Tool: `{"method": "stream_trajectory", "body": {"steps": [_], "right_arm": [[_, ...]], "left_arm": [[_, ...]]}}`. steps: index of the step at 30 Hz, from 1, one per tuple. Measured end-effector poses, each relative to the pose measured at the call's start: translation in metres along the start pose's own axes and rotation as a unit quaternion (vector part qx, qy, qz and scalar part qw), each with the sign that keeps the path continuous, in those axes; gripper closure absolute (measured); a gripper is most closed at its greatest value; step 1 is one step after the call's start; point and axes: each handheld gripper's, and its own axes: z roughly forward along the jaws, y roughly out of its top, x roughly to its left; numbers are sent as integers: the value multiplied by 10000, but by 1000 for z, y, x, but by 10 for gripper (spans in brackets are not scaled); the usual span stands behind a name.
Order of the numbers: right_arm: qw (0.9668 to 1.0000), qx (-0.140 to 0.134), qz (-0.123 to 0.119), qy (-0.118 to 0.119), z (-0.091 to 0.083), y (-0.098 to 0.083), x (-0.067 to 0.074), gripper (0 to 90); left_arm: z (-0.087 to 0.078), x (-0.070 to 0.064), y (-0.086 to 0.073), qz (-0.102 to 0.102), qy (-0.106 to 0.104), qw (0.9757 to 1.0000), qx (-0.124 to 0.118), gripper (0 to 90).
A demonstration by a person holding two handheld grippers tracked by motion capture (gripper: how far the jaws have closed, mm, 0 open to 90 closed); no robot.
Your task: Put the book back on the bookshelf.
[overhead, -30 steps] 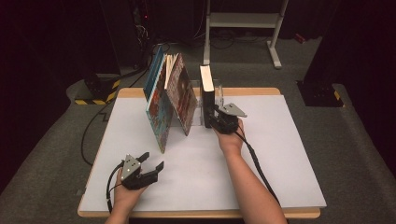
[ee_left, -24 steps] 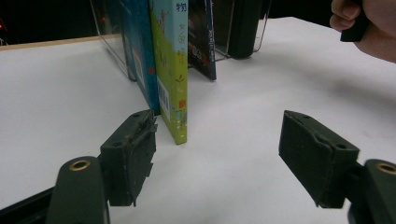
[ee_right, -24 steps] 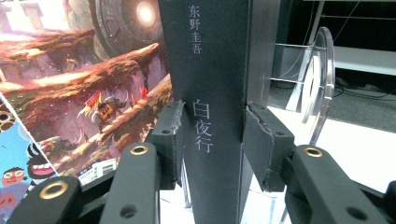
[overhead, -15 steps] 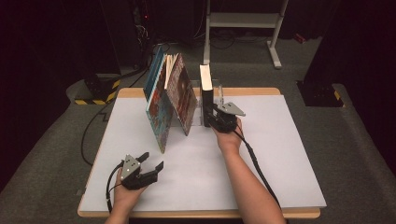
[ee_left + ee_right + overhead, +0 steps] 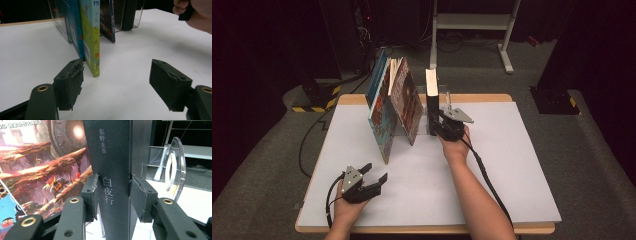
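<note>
Black book (image 5: 110,170) sits clamped by its spine in my right gripper (image 5: 112,195); I'd draw it straight out, upright, clear of the leaning books (image 5: 392,107); left gripper (image 5: 374,176) waits wide, empty.

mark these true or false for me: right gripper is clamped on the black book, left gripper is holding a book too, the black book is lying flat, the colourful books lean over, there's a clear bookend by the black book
1. The right gripper is clamped on the black book. True: its pads press on both sides of the spine.
2. The left gripper holds a book too. False: its jaws are open with nothing between them, near the table's front edge.
3. The black book lies flat. False: it stands upright on the white table.
4. The colourful books lean over. True: they tilt to the left in the high view.
5. A clear bookend stands by the black book. True: it shows just right of the book in the right gripper view.
</note>
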Motion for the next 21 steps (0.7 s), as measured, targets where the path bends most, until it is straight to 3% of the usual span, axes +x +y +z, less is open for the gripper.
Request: {"method": "stream_trajectory", "body": {"steps": [21], "right_arm": [[10000, 23, -54, -67, 0, 0, 0, 581]], "left_arm": [[0, 0, 0, 20, 8, 10000, 1, 275]]}}
